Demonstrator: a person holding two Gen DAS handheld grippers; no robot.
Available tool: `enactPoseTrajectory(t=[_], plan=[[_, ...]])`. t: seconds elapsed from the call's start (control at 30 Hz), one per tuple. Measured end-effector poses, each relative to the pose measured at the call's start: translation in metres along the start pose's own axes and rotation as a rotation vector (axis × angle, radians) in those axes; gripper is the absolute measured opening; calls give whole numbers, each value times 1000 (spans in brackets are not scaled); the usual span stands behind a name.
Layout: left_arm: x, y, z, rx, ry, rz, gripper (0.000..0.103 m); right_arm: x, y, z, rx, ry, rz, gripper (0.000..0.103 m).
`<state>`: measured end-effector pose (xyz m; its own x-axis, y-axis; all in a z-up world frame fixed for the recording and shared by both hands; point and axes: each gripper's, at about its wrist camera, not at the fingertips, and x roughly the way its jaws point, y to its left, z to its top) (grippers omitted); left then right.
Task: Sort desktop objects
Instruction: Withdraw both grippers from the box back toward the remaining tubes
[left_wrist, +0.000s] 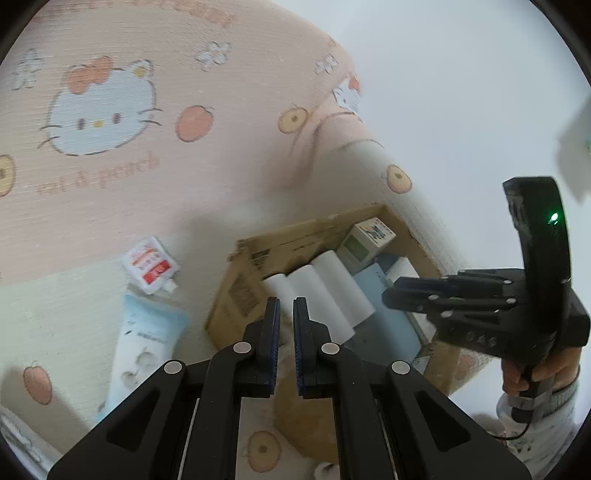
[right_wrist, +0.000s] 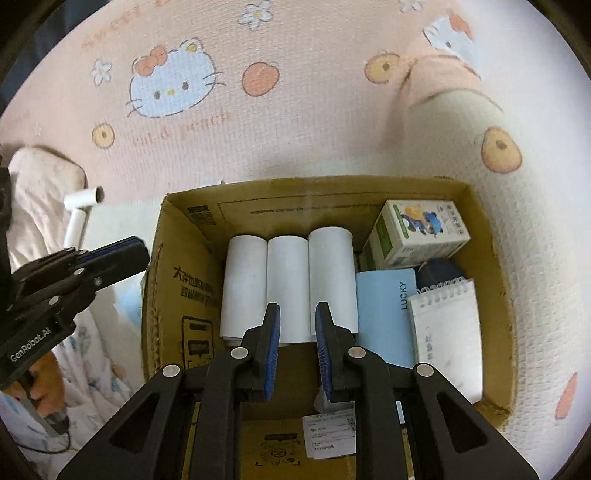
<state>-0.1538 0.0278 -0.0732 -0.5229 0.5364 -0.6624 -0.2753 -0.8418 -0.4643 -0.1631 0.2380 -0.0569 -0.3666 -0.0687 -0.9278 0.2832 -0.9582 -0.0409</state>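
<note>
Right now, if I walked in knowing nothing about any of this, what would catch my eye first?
Probably the open cardboard box, packed with three white paper rolls side by side, a light blue booklet and a spiral notepad. It sits on a pink cloth printed with cartoon cats and peaches. To the box's left lie a pale blue tube and a small red and white pouch.
</note>
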Motion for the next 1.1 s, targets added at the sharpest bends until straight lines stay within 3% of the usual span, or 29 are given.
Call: enactPoseTrajectory(t=[0.2, 0.37, 0.53, 0.7, 0.93, 0.97, 1.03, 1.1], plan=[[-22, 25, -12, -29, -44, 51, 7, -26, 29, -1, -7, -147, 0, 16], [-45, 55, -18, -78, -97, 127, 7, -41, 74, 1, -148, -235, -33, 16], [-73, 99, -25, -170, -153, 217, 7, -33, 131, 4, -320, -235, 22, 16], [-104, 144, -35, -270, -185, 316, 7, -17, 181, 14, -394, -221, 81, 16], [-145, 199, -47, -422, -214, 351, 8, -5, 242, 27, -487, -245, 113, 16], [-150, 204, -49, -431, -216, 360, 10, -4, 248, 28, -498, -251, 116, 16], [-158, 214, -53, -450, -218, 369, 27, -3, 262, 32, -516, -260, 138, 16], [-165, 226, -57, -486, -218, 369, 36, -1, 276, 35, -529, -269, 185, 16]])
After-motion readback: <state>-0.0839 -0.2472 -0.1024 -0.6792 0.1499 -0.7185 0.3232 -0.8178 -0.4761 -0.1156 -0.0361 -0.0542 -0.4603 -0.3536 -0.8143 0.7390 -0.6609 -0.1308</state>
